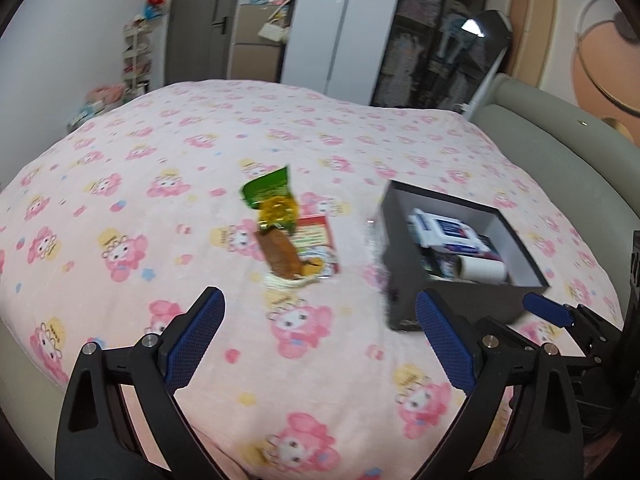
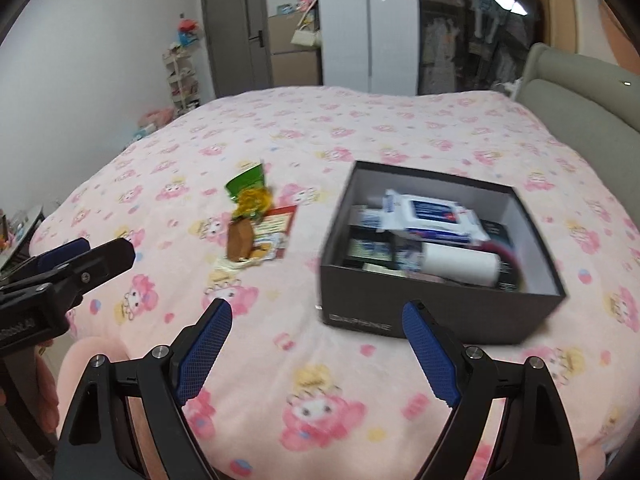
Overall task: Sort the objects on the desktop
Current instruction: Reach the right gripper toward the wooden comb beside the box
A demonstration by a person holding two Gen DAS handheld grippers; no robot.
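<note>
Both hand-held tools hovered low over the pink patterned bedspread (image 2: 360,128), the left gripper (image 1: 320,320) and the right gripper (image 2: 316,336) each with its blue pads spread wide and nothing between them. A small heap of snack packets (image 1: 290,232) lay on the blanket just left of the dark open box (image 2: 440,312), which already held a white wipes pack (image 2: 432,216) and a white roll (image 2: 460,266) among other items. The heap's long axis ran away from the cameras, its green packet (image 1: 266,190) at the far end and a brown bar (image 1: 280,256) nearest the grippers; motion blur made the lower wrappers hard to separate, though a red-edged one (image 1: 316,236) seemed to lie beneath. Judging from this, a pinch on the overlapped pile might lift two packets or let a slick wrapper slip, and the soft bedding could give under a downward press.
</note>
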